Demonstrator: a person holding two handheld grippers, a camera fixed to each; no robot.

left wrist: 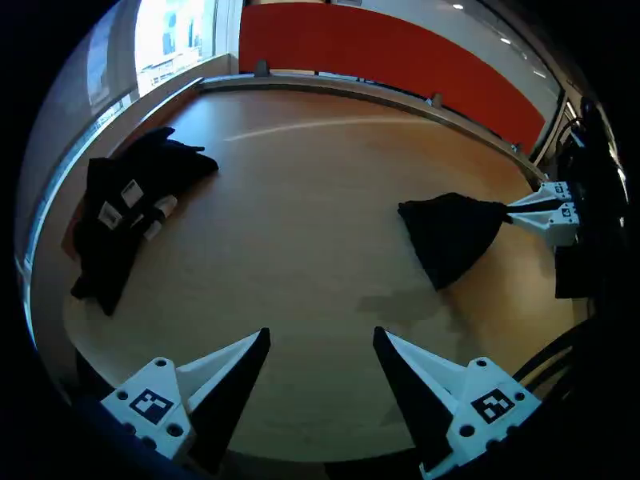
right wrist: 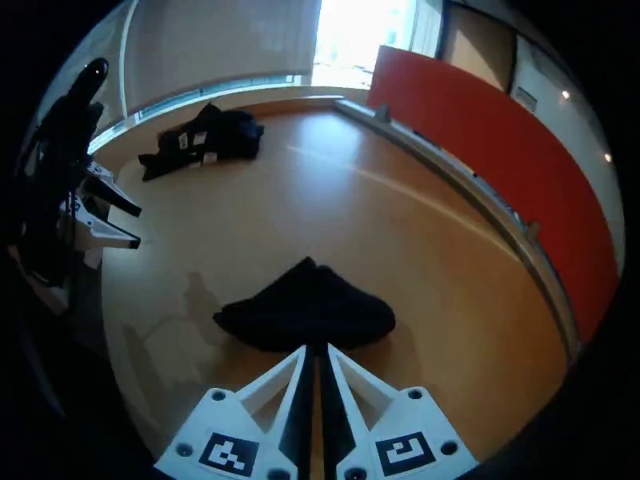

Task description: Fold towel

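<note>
Surface: wooden table (left wrist: 320, 200) with a raised rim; a red panel (left wrist: 384, 48) stands behind the far edge, and a bright window (left wrist: 172, 32) lies past the far left corner.

Towel (right wrist: 308, 312) — black, bunched into a loose mound, lying on the wood toward the table's right edge in the left gripper view.

Right gripper (right wrist: 316, 352): 2 fingers drawn almost together, clenched on the near edge of the towel. In the left gripper view a pinched corner of cloth runs out to its tips.

Left gripper (left wrist: 320, 352): released, 2 fingers spread wide above bare wood by the near edge, well apart from the towel.

Pile of black cloths (left wrist: 128, 208) — white tags showing, lying along the left edge toward the far left corner.
</note>
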